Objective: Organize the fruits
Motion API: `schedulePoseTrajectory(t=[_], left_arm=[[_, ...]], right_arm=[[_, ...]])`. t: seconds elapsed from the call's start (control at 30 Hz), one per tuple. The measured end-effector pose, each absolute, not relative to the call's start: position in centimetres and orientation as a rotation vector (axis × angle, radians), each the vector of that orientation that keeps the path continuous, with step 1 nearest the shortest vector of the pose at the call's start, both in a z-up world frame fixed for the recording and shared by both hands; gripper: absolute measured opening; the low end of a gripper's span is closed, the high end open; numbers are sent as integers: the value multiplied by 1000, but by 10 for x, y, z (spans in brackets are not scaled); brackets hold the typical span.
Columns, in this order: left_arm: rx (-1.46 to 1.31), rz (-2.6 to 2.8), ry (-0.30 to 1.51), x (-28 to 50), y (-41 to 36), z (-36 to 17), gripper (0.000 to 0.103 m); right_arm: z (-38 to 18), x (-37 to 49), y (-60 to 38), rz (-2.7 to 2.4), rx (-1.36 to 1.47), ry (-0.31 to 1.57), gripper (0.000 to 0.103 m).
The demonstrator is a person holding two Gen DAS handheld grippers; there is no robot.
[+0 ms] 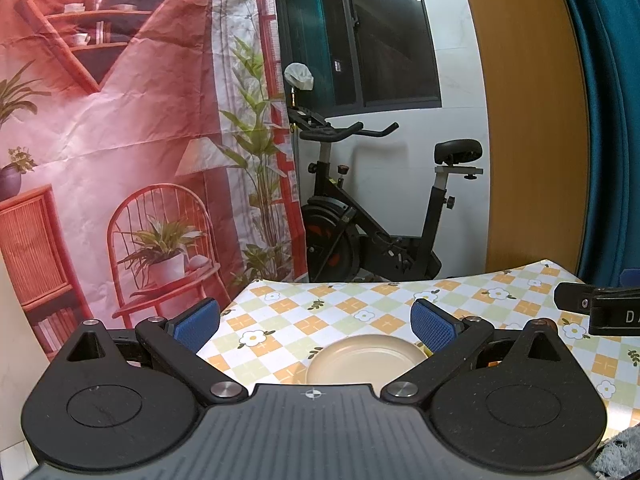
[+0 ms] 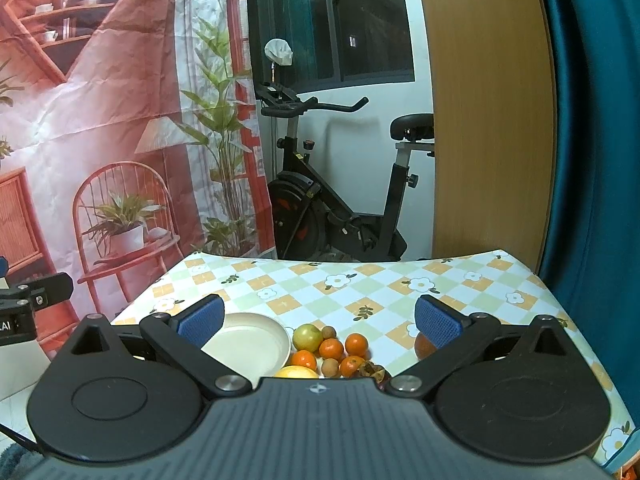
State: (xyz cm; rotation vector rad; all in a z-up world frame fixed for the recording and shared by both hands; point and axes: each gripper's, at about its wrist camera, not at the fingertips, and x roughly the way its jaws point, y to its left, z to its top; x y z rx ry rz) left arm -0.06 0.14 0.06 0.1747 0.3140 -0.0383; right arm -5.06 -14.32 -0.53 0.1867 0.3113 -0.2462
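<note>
In the right wrist view a cream plate (image 2: 256,344) lies empty on the checked tablecloth (image 2: 360,284). Right of it sits a cluster of fruit: a green-yellow round fruit (image 2: 307,336), several small oranges (image 2: 331,349), small brown longans (image 2: 329,332), a yellow fruit (image 2: 295,372) and a dark mangosteen (image 2: 372,370). A reddish fruit (image 2: 423,346) lies partly hidden behind the right finger. My right gripper (image 2: 318,320) is open and empty above the fruit. In the left wrist view my left gripper (image 1: 316,320) is open and empty over the plate (image 1: 368,360).
A black exercise bike (image 1: 380,220) stands beyond the table's far edge. A red printed backdrop (image 1: 120,140) hangs at the left, a wooden panel (image 1: 532,120) and teal curtain (image 1: 612,120) at the right. The other gripper's body shows at the right edge (image 1: 600,308).
</note>
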Motion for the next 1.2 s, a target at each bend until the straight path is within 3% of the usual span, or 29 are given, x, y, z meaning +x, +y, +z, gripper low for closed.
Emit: schedulePoseTrajectory(t=[1.2], left_arm=[[170, -47, 326, -1, 0, 1, 102]], right_arm=[[-6, -51, -143, -246, 186, 310, 103]])
